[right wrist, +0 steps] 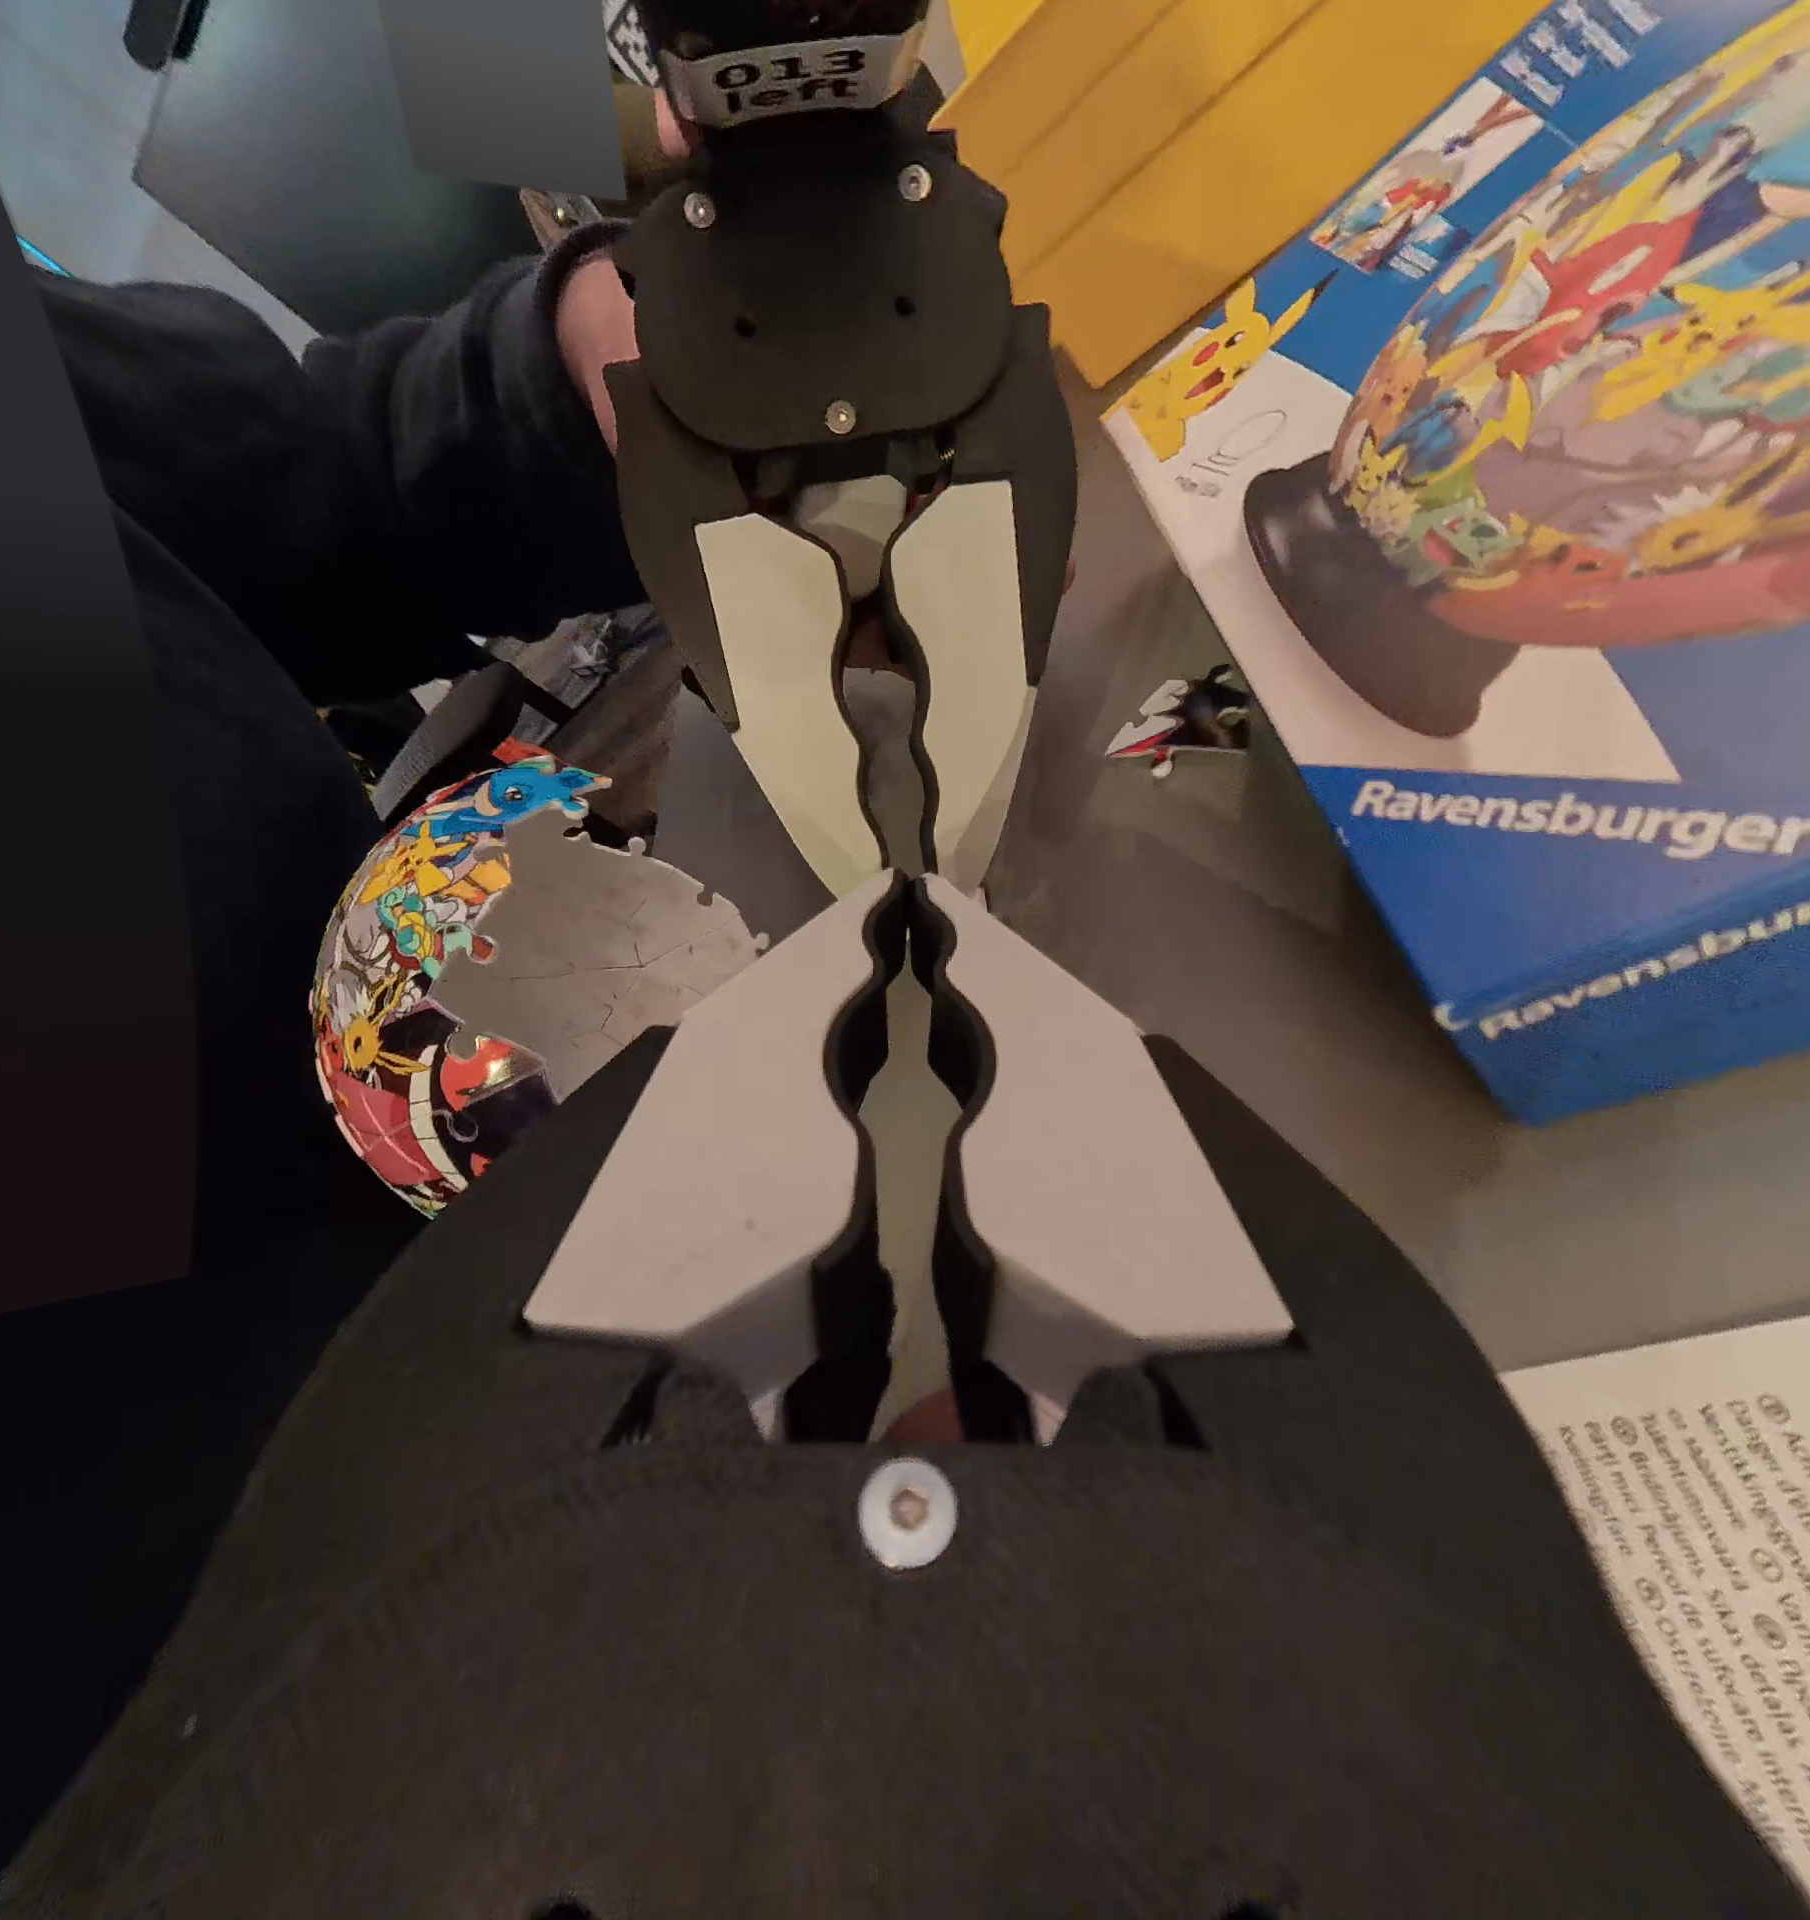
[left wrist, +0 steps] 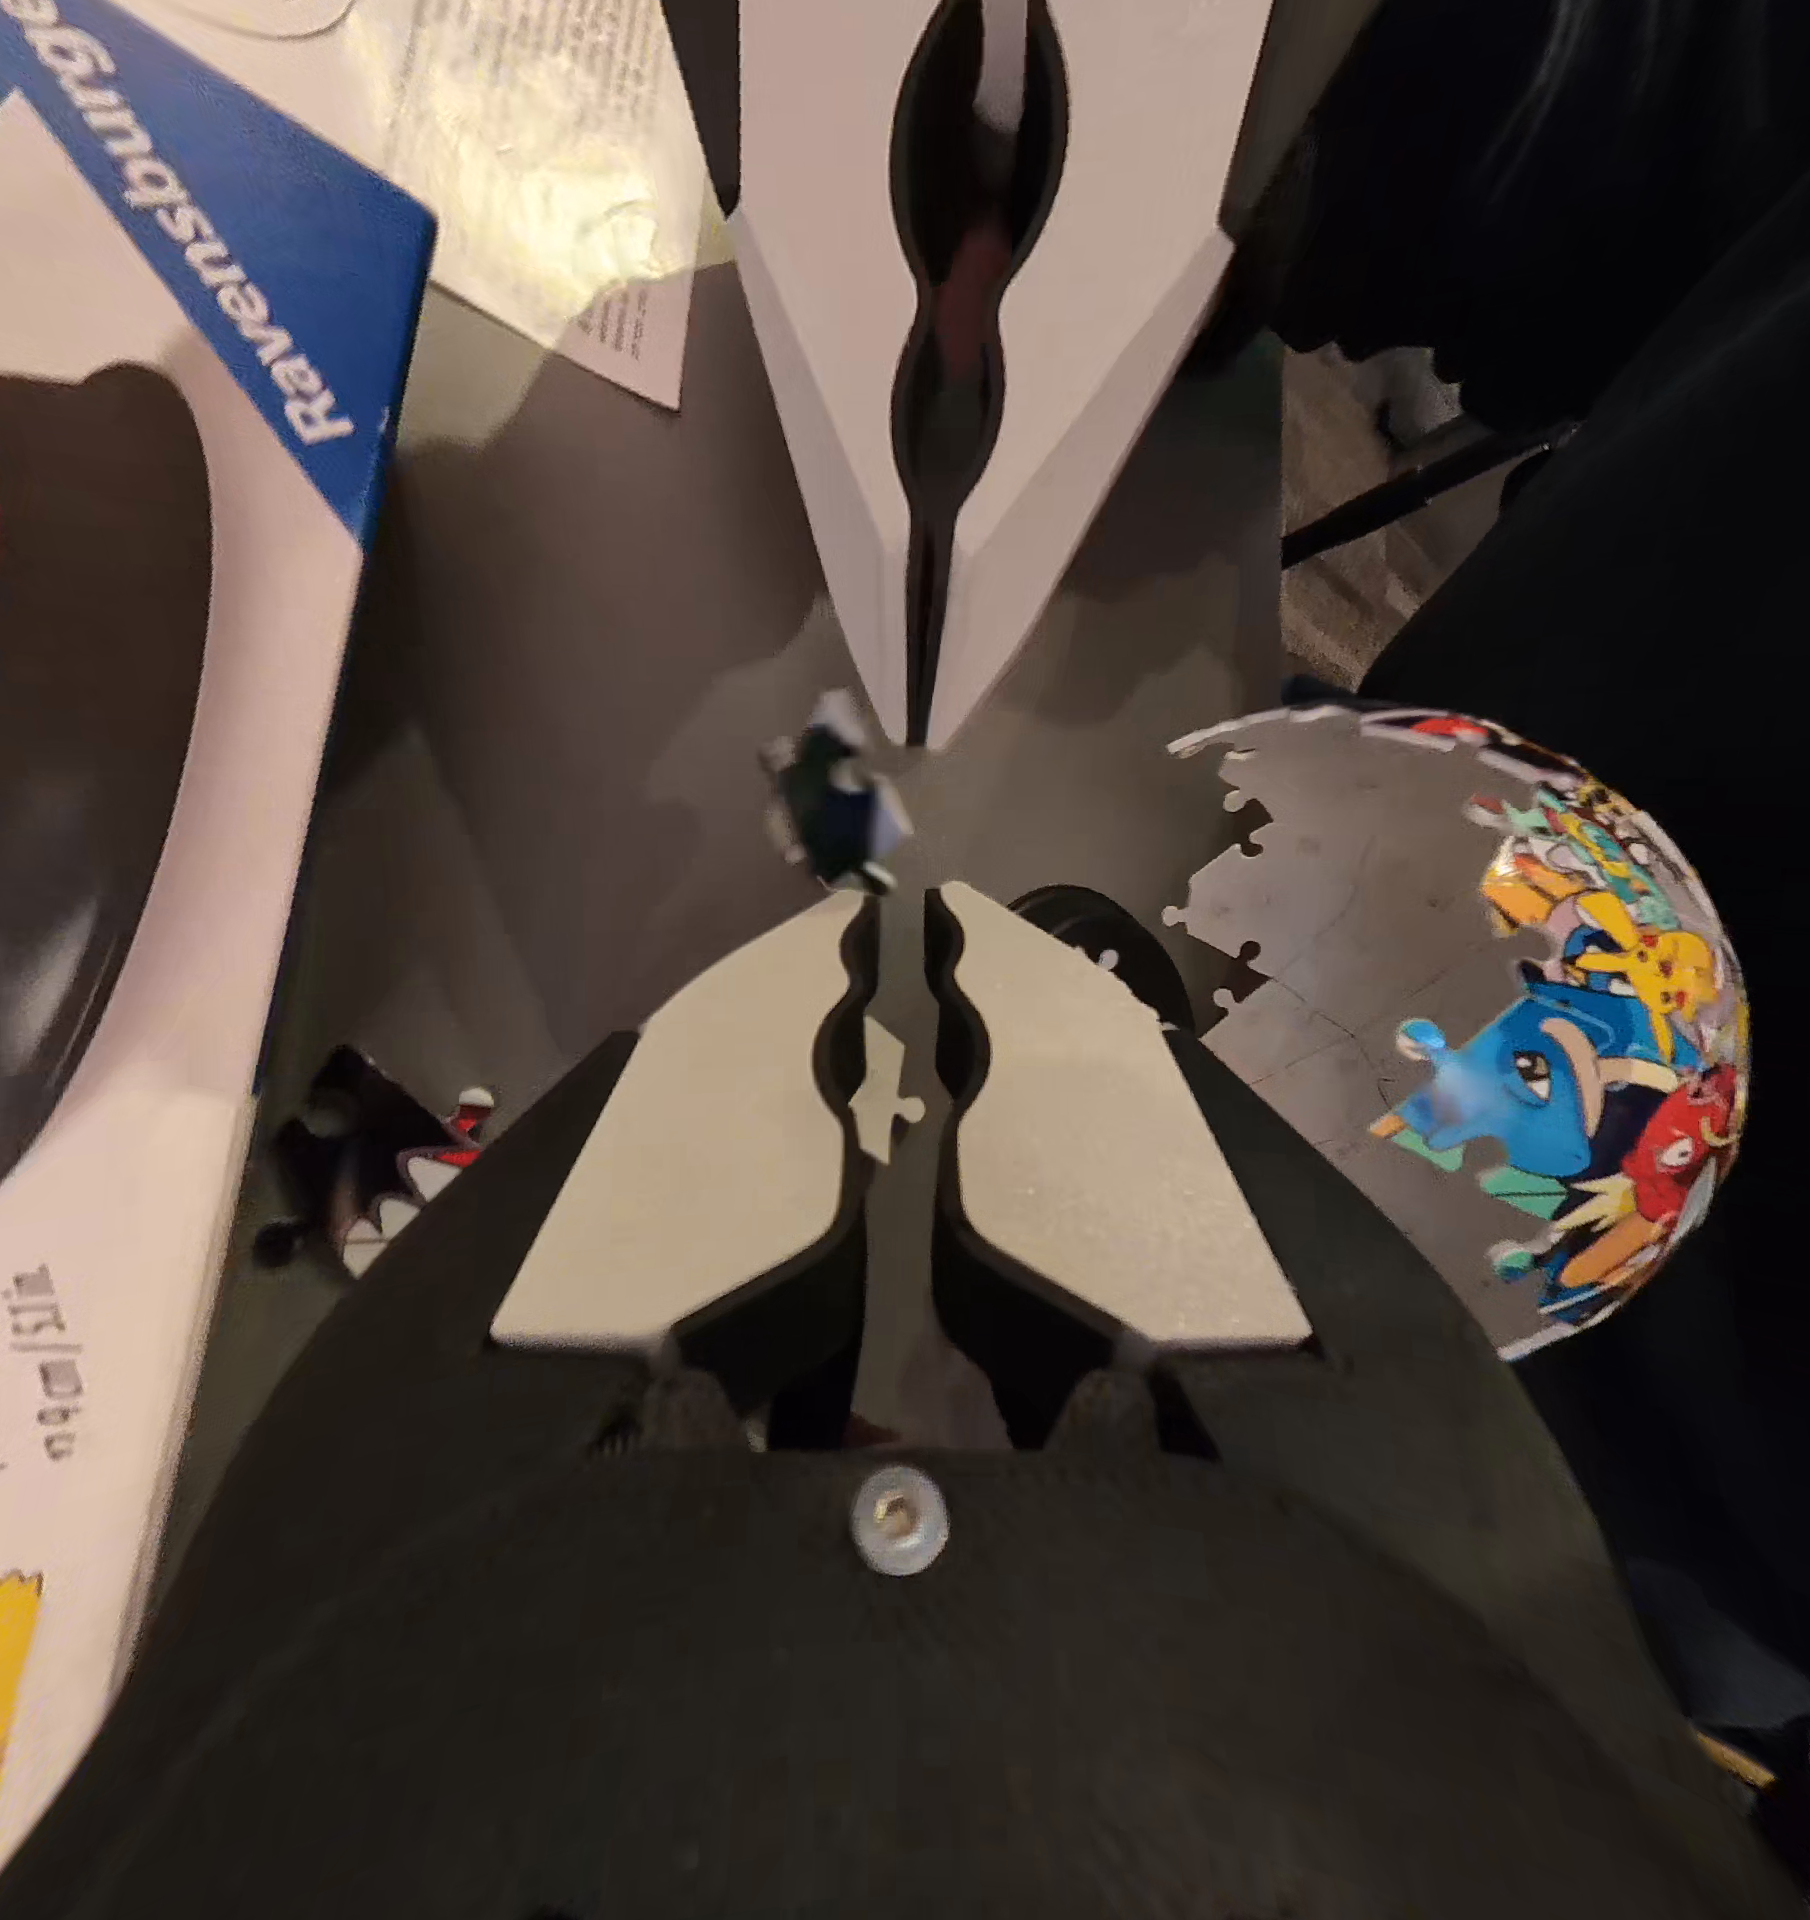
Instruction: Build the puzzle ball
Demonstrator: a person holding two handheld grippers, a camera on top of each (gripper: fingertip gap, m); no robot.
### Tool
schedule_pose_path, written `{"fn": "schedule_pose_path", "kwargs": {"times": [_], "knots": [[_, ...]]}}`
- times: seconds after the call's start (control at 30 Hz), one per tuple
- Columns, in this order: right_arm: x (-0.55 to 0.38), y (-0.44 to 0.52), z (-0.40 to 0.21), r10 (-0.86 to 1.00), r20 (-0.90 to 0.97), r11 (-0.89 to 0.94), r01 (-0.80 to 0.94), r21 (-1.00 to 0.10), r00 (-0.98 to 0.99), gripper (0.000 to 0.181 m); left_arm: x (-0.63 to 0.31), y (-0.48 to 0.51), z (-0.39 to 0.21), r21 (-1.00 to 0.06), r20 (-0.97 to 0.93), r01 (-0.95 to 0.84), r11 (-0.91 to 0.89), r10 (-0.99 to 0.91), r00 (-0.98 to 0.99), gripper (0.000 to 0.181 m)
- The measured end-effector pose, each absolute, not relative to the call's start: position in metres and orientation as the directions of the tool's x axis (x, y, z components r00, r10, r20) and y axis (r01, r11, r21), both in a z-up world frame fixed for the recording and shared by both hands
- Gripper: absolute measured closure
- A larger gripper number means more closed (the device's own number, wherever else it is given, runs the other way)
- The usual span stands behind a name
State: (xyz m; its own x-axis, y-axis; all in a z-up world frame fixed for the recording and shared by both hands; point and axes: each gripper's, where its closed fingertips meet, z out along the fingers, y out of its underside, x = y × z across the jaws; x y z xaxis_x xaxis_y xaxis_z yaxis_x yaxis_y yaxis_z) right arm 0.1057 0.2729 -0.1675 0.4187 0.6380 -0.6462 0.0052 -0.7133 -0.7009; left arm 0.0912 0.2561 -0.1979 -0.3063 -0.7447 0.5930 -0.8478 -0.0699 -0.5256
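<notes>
Puzzle box (right wrist: 1566, 582), blue and white with a picture of the finished ball on its lid, lies flat on the grey table (right wrist: 1244, 1039) in the upper right of the right wrist view; lid shut, contents not visible. Same box fills the left edge of the left wrist view. Yellow box (right wrist: 1192, 135) behind it at the top; cannot tell whether anything is inside. Printed leaflet (right wrist: 1711, 1621) lies at lower right. Partly built puzzle ball (left wrist: 1452, 1029) sits at the right centre of the left wrist view, near the table edge: a hollow shell with the colourful cartoon print outside and the grey inner surface showing through the large jagged open section. Loose puzzle pieces (left wrist: 381, 1153) lie in a small heap beside the box, lower left of the left wrist view. Left gripper (left wrist: 906, 894) and right gripper (left wrist: 916, 738) meet tip to tip at the frame centre. Both sets of jaws are pressed nearly together, only a thin wavy slit between the white fingers. A small dark blue-and-white puzzle piece (left wrist: 839, 805) sits at the junction of the tips, blurred; which gripper pinches it I cannot tell. A hand in a dark sleeve (right wrist: 589, 343) holds the left gripper, upper centre of the right wrist view.
</notes>
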Motion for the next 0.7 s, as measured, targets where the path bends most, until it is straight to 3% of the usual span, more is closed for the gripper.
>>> {"fn": "schedule_pose_path", "kwargs": {"times": [0.27,0.43,0.7], "knots": [[0.116,0.276,-0.171,0.585,-0.676,-0.731,-0.069,-0.679,0.448,0.18,0.085,0.26,-0.201,-0.543,0.58,-0.832,-0.115,-0.768,-0.272,0.171],[0.153,0.275,-0.186,0.62,-0.464,-0.673,0.124,-0.729,0.633,0.166,0.081,0.267,-0.212,-0.549,0.458,-0.835,-0.024,-0.845,-0.277,0.167],[0.152,0.259,-0.226,0.644,-0.215,-0.645,0.37,-0.668,0.734,0.152,0.084,0.271,-0.221,-0.55,0.397,-0.835,0.006,-0.878,-0.267,0.165]]}}
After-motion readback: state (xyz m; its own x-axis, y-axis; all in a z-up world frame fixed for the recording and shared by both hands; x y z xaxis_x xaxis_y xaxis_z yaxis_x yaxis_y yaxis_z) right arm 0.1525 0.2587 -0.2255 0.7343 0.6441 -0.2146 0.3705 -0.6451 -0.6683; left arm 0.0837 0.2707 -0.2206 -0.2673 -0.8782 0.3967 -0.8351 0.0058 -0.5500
